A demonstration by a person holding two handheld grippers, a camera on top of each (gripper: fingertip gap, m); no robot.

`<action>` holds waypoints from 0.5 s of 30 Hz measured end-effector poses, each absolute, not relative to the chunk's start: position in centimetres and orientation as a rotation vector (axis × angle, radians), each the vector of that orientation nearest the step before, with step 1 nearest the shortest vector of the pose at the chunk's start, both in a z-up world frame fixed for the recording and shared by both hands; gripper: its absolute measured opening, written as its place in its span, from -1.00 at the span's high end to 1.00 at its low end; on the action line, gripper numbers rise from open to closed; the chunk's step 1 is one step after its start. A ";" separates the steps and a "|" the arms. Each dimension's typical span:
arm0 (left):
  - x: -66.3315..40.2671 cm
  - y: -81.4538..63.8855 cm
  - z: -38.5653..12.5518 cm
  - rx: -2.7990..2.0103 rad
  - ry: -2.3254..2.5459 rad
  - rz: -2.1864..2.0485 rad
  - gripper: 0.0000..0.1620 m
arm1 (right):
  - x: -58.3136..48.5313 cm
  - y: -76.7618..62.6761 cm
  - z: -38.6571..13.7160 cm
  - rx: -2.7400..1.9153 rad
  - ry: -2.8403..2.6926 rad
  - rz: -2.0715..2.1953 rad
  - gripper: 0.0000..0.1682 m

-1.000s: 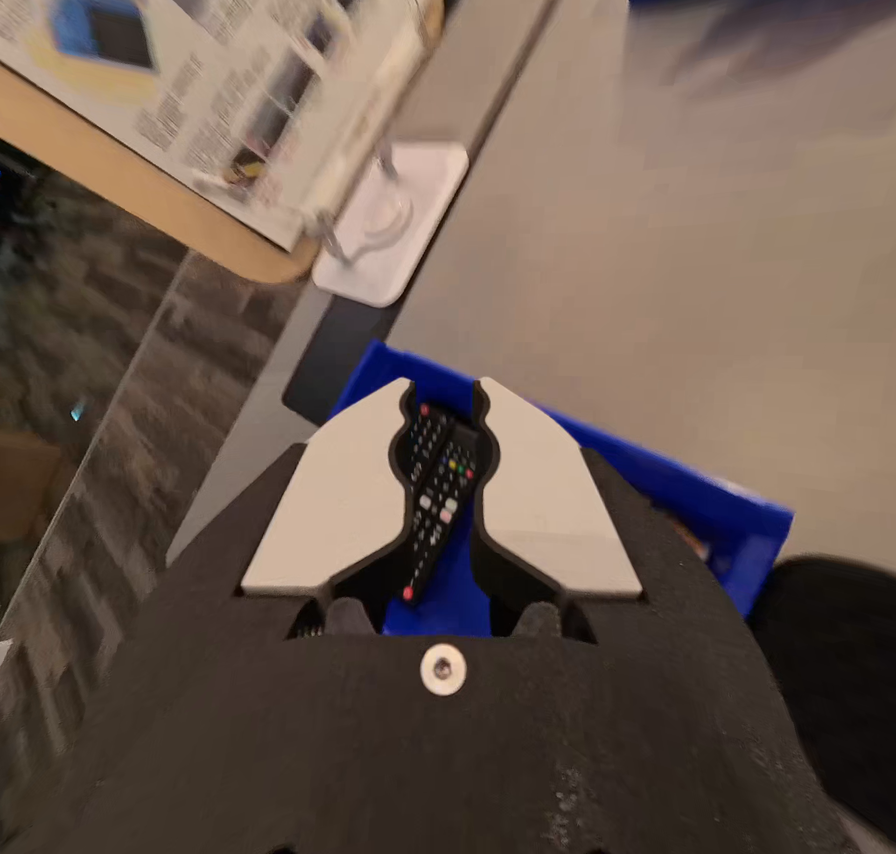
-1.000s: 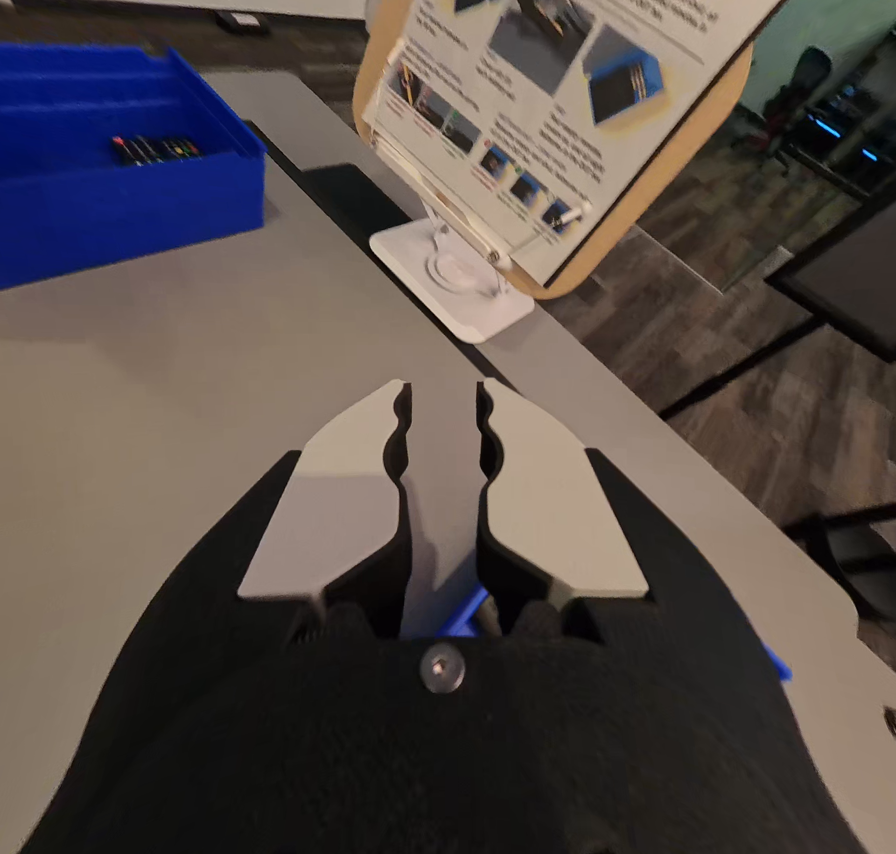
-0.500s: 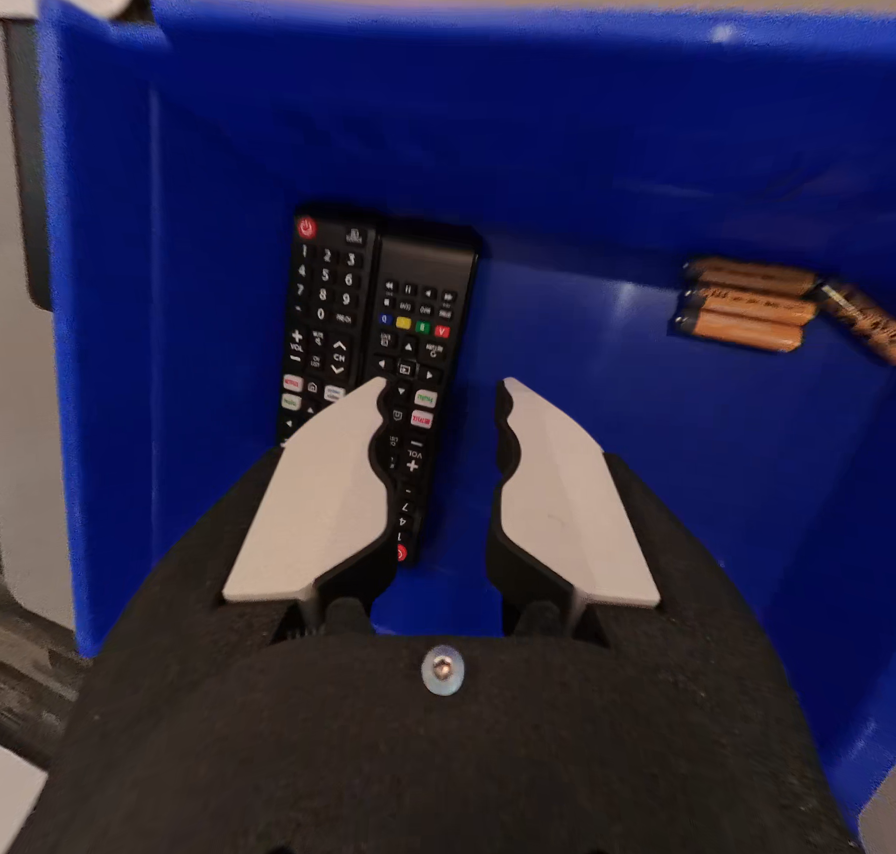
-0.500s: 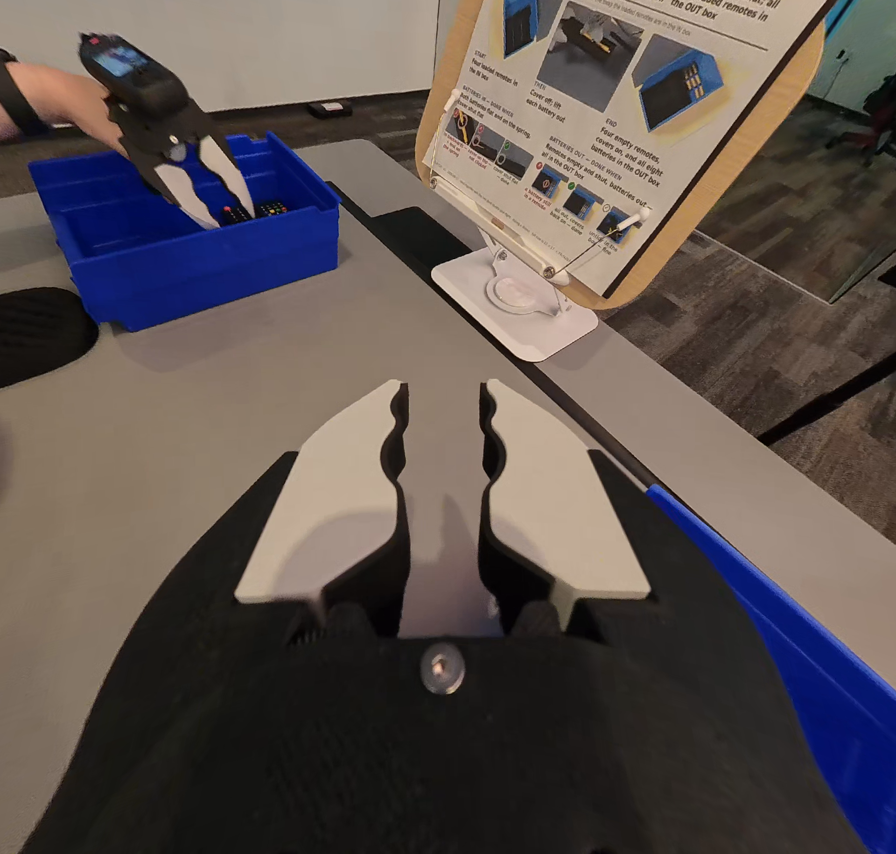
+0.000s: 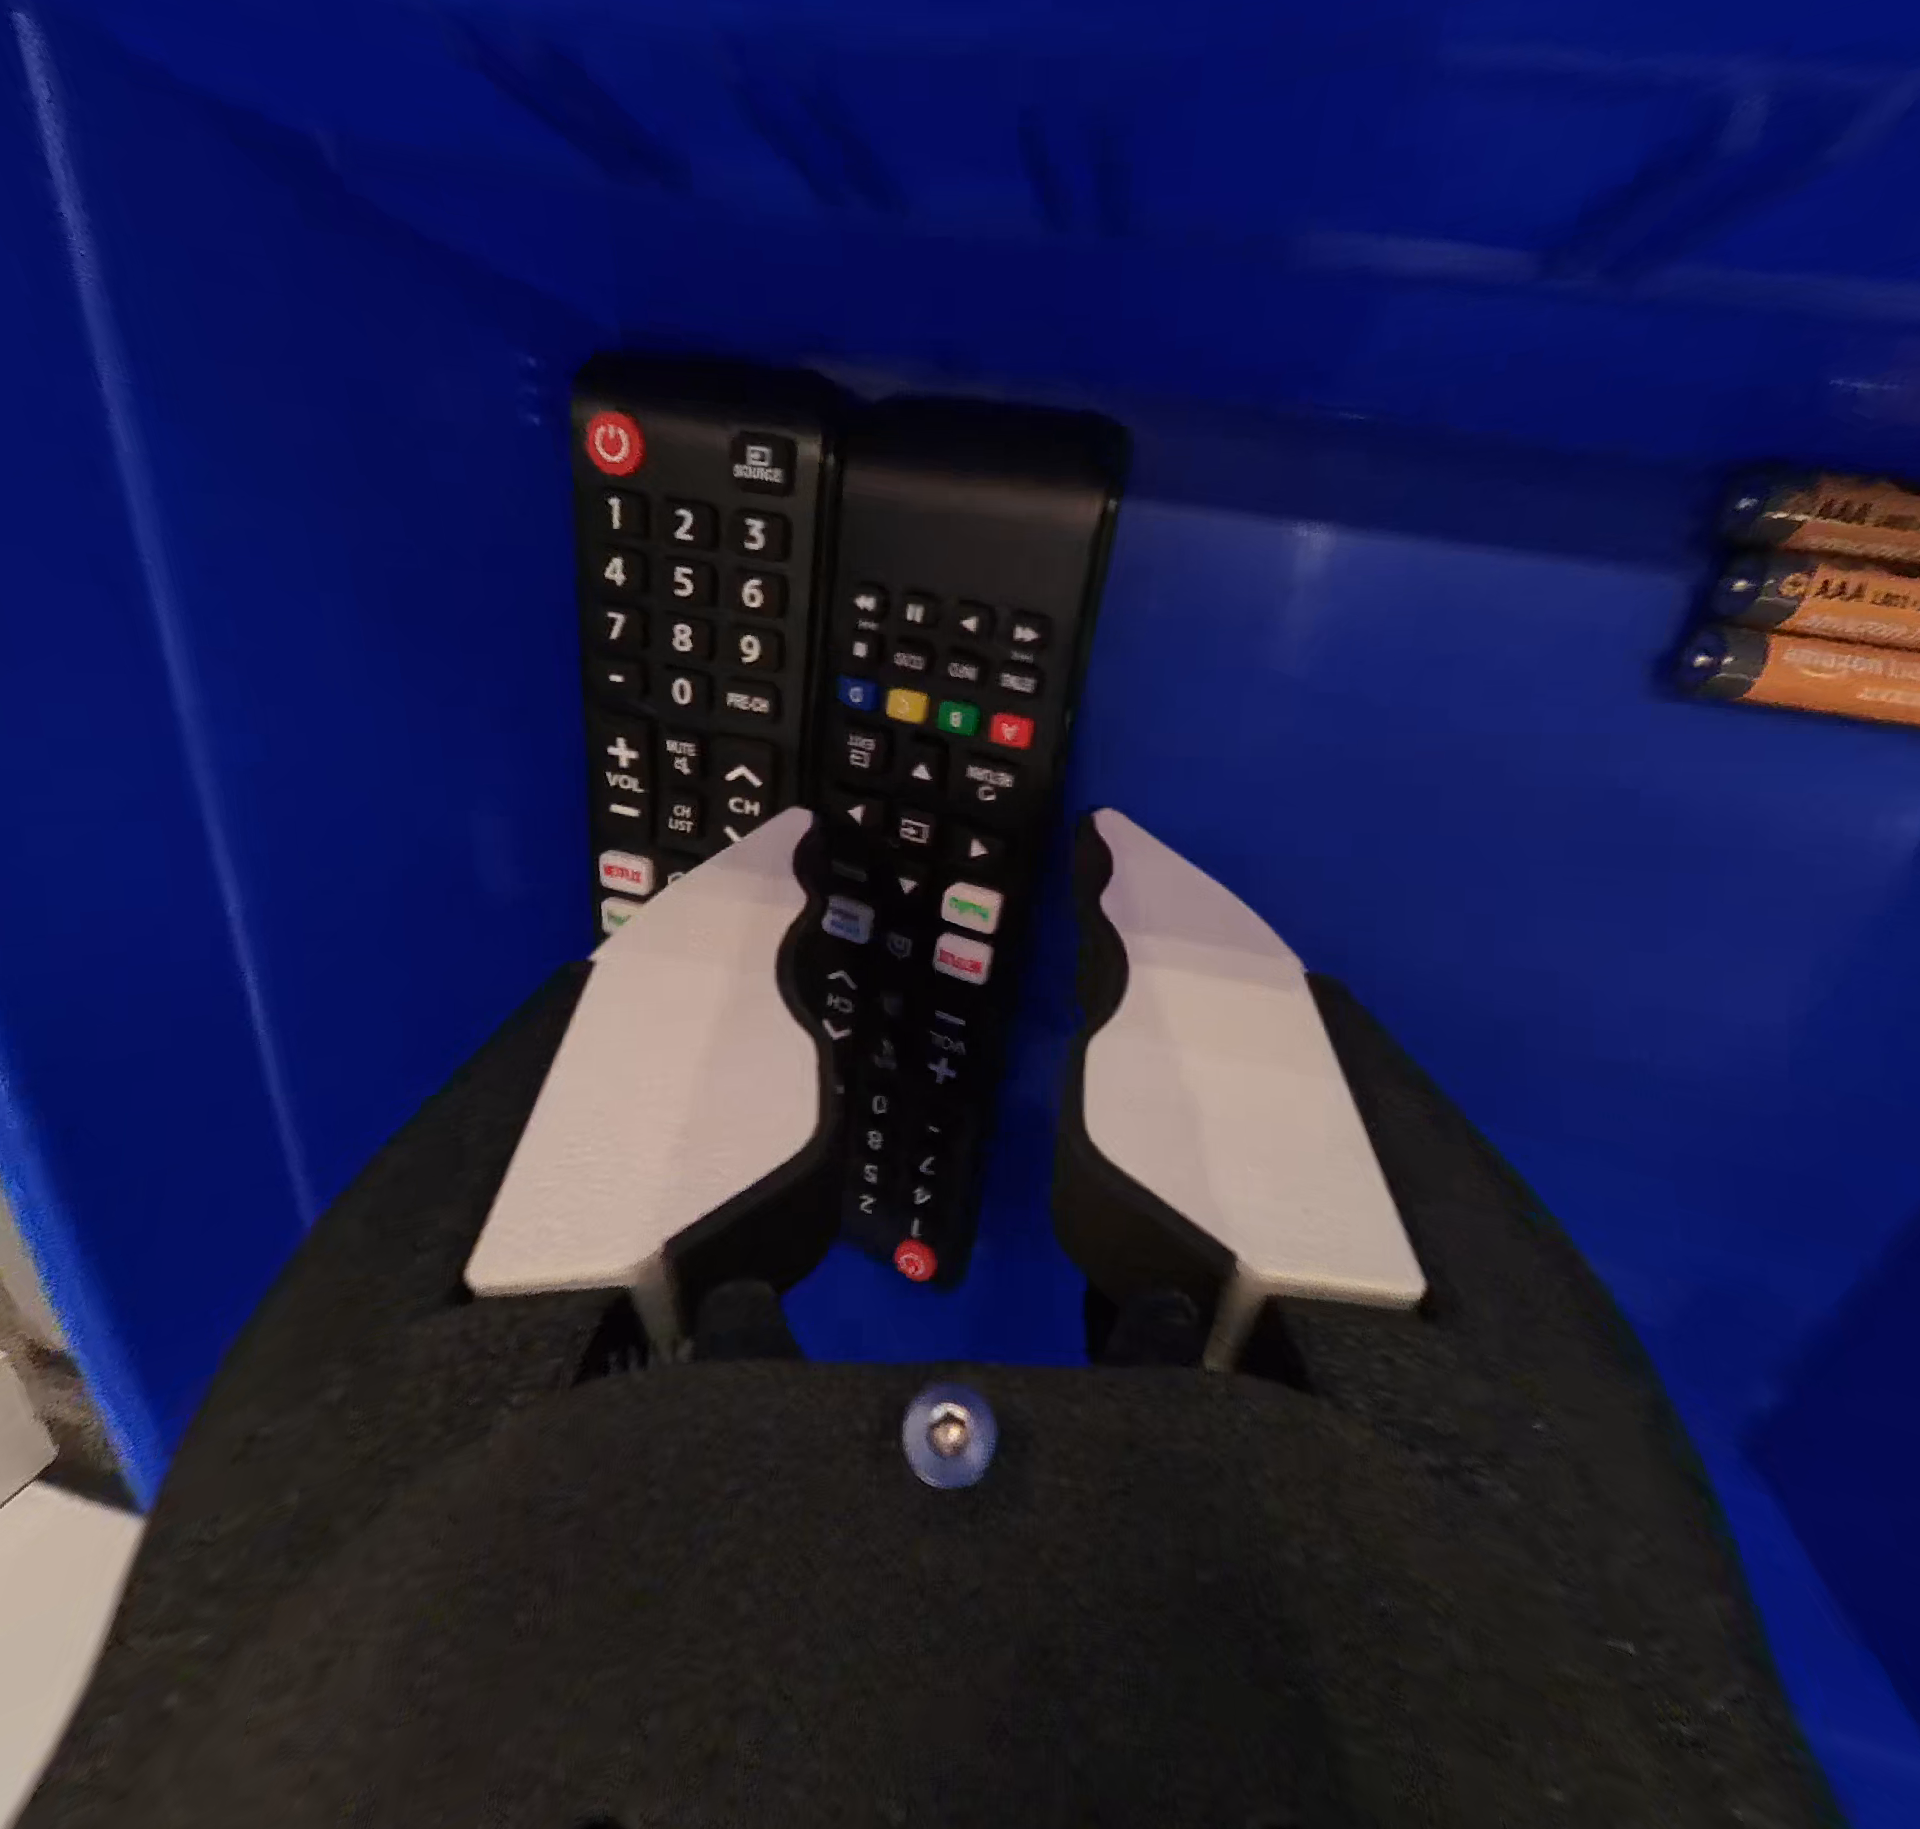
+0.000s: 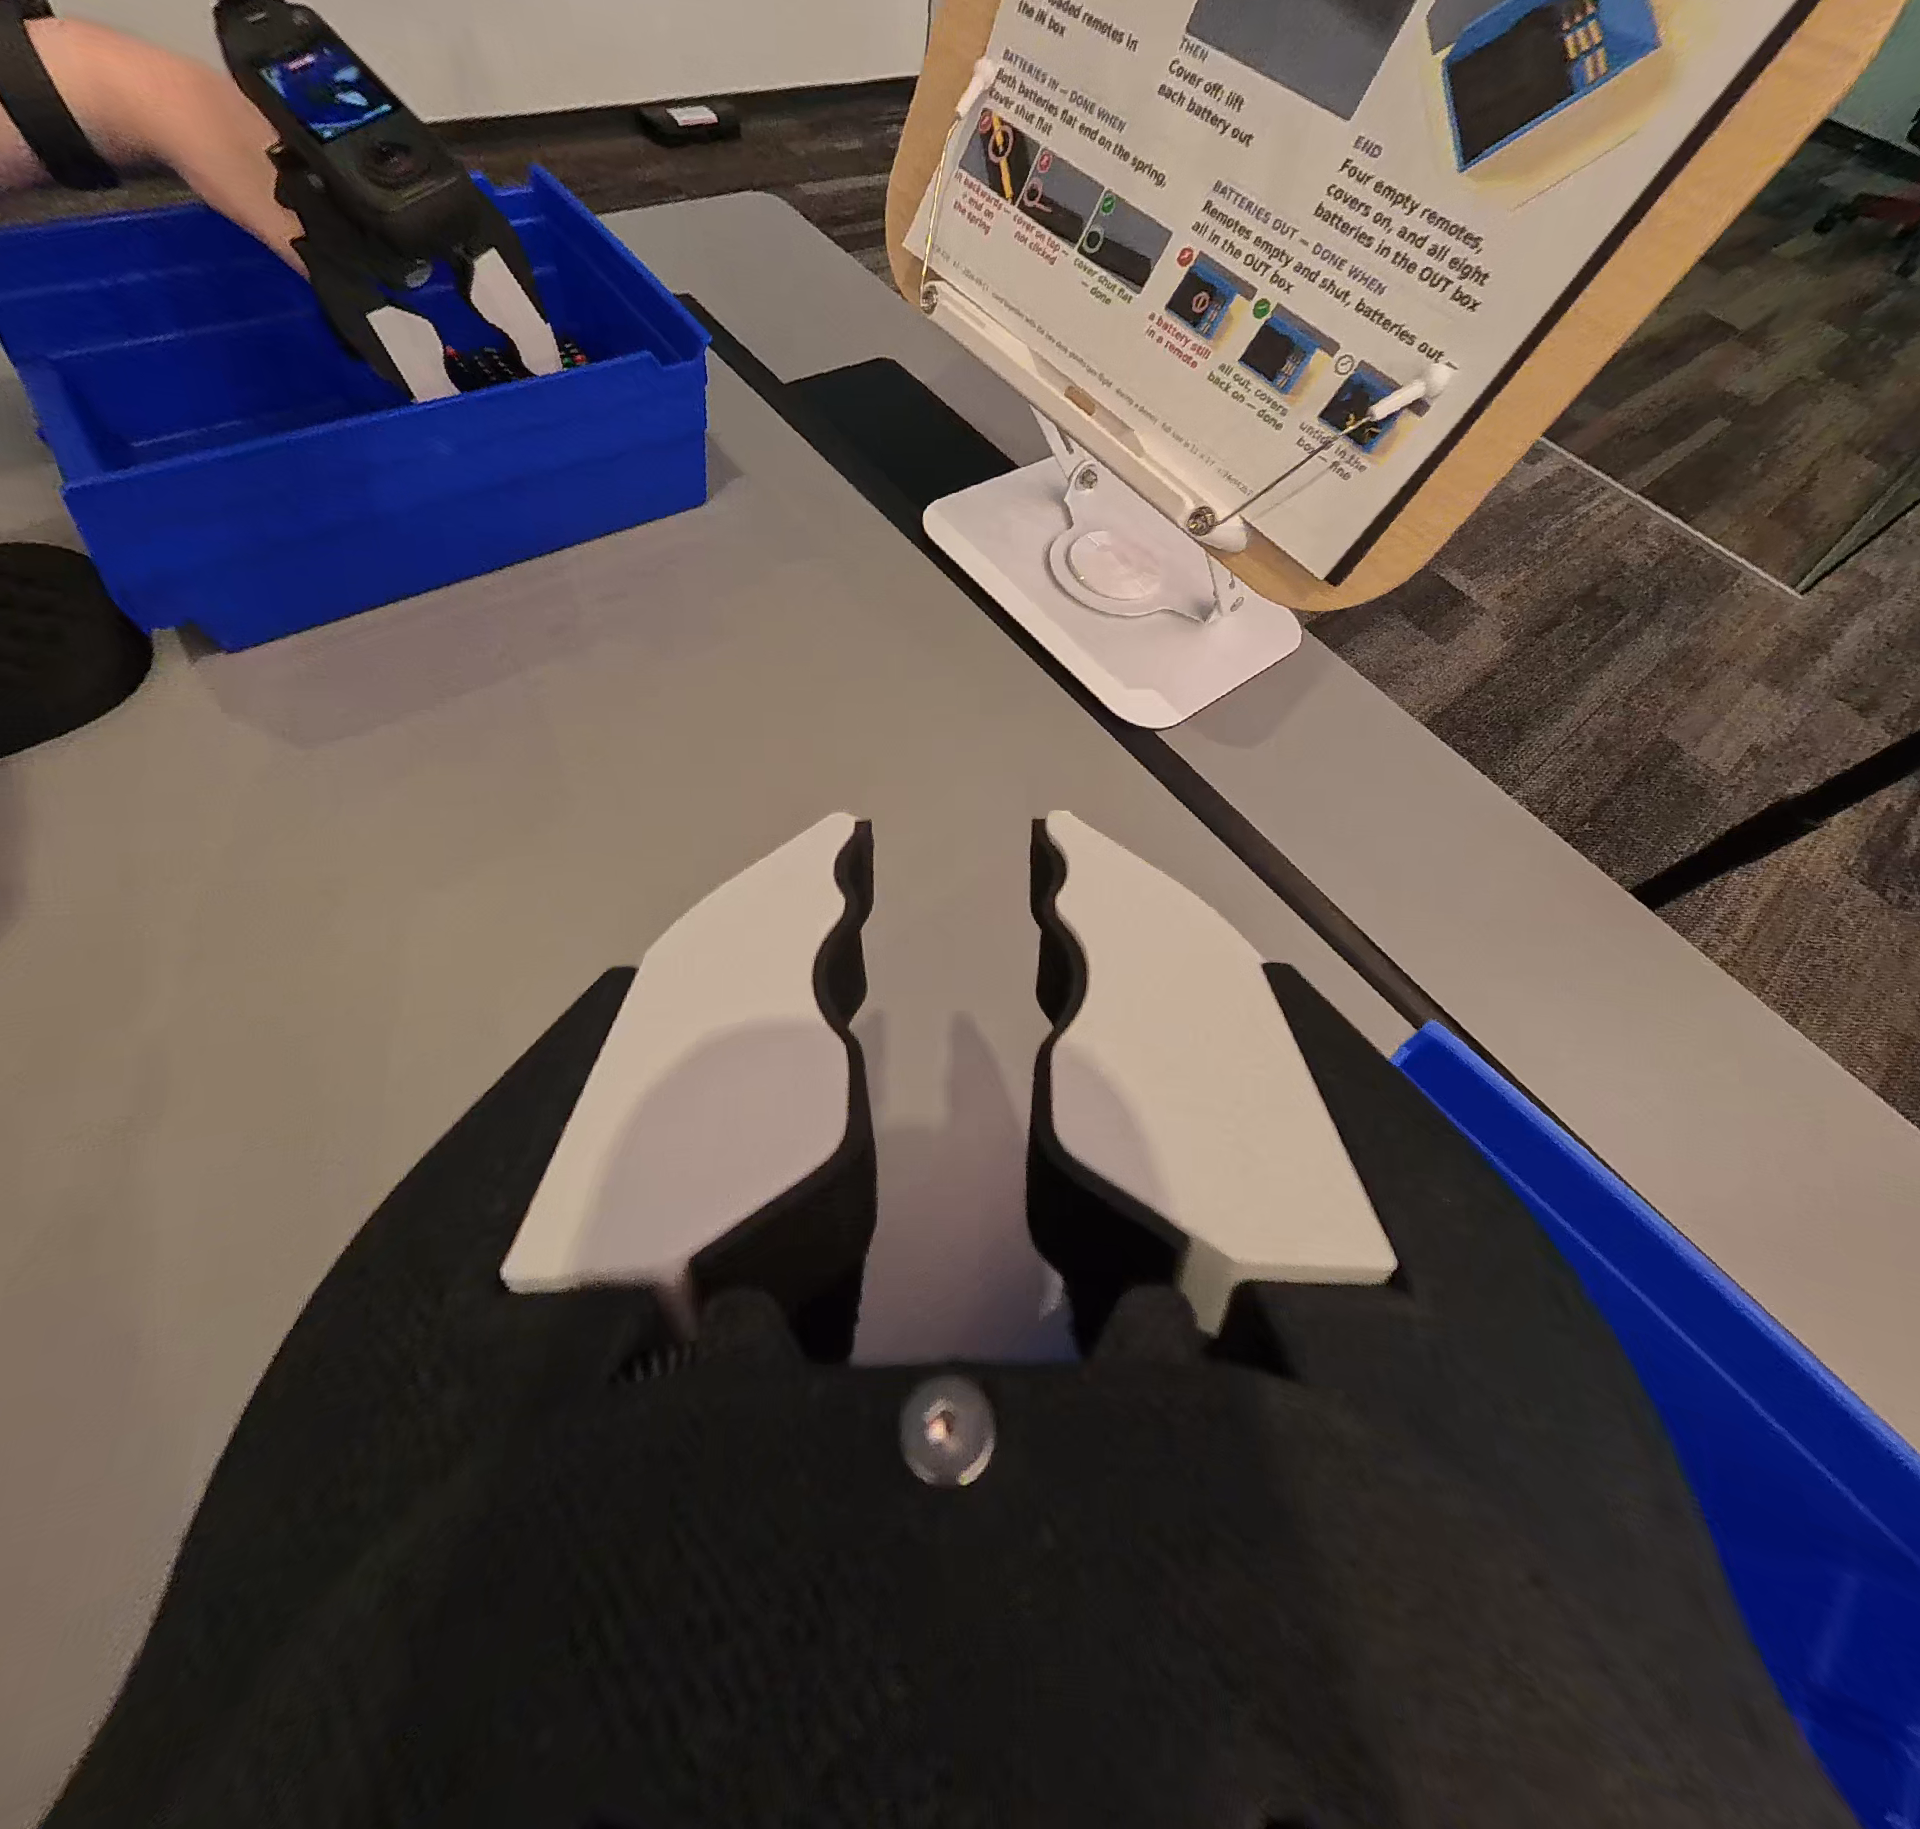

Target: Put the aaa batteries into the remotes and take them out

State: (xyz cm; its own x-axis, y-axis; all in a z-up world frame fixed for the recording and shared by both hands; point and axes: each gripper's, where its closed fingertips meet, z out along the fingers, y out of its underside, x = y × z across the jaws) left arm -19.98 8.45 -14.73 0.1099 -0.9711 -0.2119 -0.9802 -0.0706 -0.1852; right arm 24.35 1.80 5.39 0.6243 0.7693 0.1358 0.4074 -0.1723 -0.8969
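Two black remotes lie side by side, buttons up, in a blue bin (image 5: 312,429). The left remote (image 5: 686,595) has its power button far from me; the right remote (image 5: 956,740) is turned the other way. My left gripper (image 5: 943,829) is open inside the bin, its fingers straddling the right remote without touching it. Orange AAA batteries (image 5: 1813,605) lie at the bin's right. My right gripper (image 6: 948,829) is open and empty over the grey table (image 6: 520,792). The right wrist view also shows the left gripper (image 6: 473,351) in the far blue bin (image 6: 395,501).
A board with an instruction sheet (image 6: 1299,169) stands on a white base (image 6: 1117,584) at the table's far edge. A second blue bin's rim (image 6: 1662,1291) is at the right beside my right gripper. A black pad (image 6: 52,636) lies at the left. A person's arm (image 6: 135,106) holds the left gripper.
The left gripper swung down into the blue bin, opened wider and moved right, so it now straddles the right remote. The right gripper stayed over the table and tilted slightly.
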 end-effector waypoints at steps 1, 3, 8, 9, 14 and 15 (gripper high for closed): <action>-19.9 8.3 -14.9 -2.125 1.923 0.032 0.40 | 24.2 1.8 5.3 -1.797 -0.959 0.430 0.64; -20.0 7.6 -15.2 -2.153 1.944 0.012 0.40 | 24.1 1.8 5.1 -1.801 -0.972 0.428 0.64; -19.9 6.7 -15.4 -2.160 1.996 0.024 0.46 | 24.1 1.9 4.7 -1.810 -0.984 0.434 0.64; -20.0 6.6 -15.4 -2.160 2.004 0.017 0.44 | 24.1 2.0 4.5 -1.814 -0.986 0.435 0.64; -20.0 6.8 -15.5 -2.174 2.014 0.014 0.45 | 24.1 2.0 4.0 -1.832 -1.007 0.420 0.63; -20.0 6.8 -15.6 -2.172 2.023 0.022 0.44 | 24.1 2.0 3.9 -1.834 -1.014 0.413 0.63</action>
State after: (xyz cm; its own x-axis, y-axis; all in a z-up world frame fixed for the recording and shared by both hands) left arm -20.01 6.76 -15.56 0.0775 -0.9887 -0.1283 -0.9913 -0.0626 -0.1162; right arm 24.11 1.96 3.88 0.5965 0.7892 0.1460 0.4625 -0.1893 -0.8662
